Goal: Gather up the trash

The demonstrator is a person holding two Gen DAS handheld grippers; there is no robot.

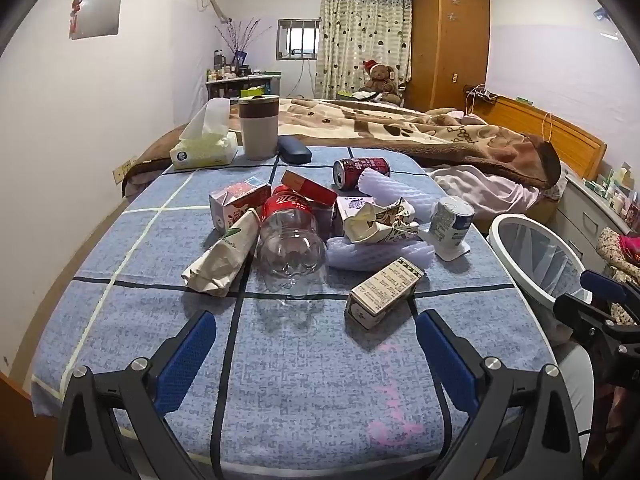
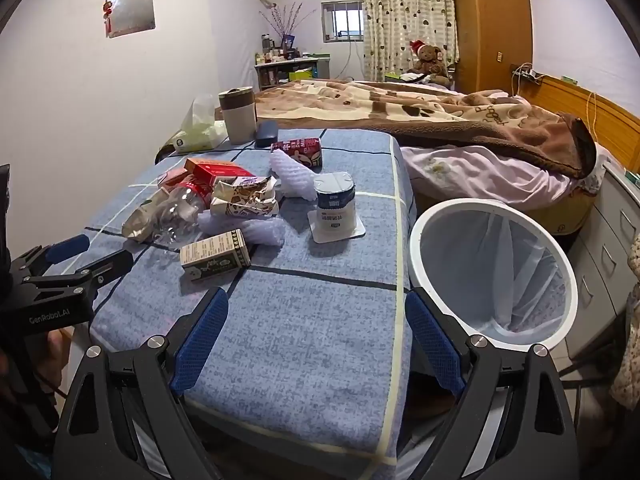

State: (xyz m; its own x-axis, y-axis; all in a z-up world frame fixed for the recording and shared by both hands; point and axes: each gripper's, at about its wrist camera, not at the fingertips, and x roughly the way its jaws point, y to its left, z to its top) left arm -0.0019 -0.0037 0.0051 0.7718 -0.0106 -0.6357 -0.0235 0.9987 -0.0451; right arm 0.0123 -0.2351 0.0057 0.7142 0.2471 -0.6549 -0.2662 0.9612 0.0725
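Bedroom's blue checked table (image 1: 304,360) holds trash beside white bin (image 2: 436,216); both jaws wide.

home bedroom — bed (image 1: 460,136) with blanket | wardrobe (image 1: 450,40) | curtained window — teddy bear (image 1: 380,78)

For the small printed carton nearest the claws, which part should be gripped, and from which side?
Grip the small printed carton across its two long flat sides, mid-length, coming from above. It lies flat on the tablecloth, apart from the pile on its near side, so the right claw, open, probably has room.
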